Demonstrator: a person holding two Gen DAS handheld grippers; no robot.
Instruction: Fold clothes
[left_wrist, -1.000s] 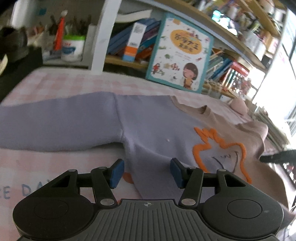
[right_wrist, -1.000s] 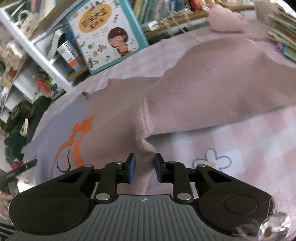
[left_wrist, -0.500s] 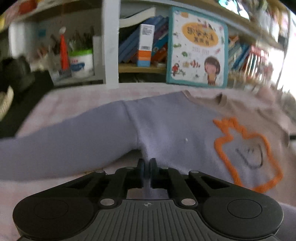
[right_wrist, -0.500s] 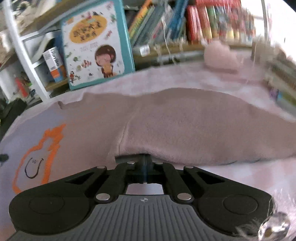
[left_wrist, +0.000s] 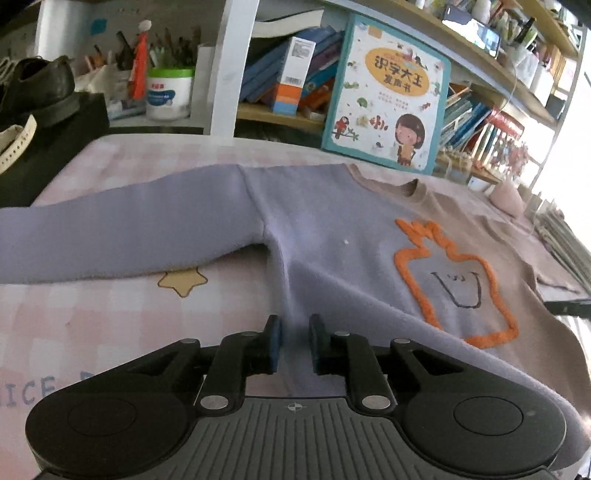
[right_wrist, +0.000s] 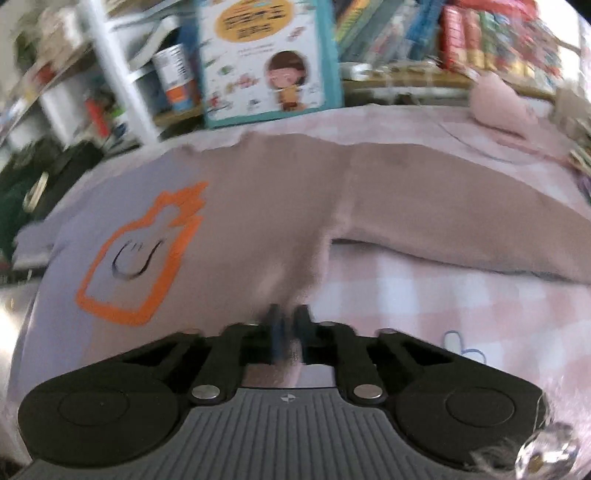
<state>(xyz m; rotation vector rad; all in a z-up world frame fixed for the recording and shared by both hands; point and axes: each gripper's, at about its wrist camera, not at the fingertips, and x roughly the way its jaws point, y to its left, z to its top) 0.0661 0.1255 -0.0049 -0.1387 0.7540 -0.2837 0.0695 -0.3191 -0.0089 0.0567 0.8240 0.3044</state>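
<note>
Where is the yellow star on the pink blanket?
In the left wrist view, the yellow star sits on the pink checked blanket left of centre, just below the sweater's purple sleeve and ahead-left of the left gripper.

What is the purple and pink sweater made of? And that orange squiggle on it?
The purple-and-pink sweater looks like soft, matte fleece or brushed knit: fuzzy surface, no shine, limp folds. The orange outline seems raised fuzzy yarn or chenille stitching, though print is possible.
</note>
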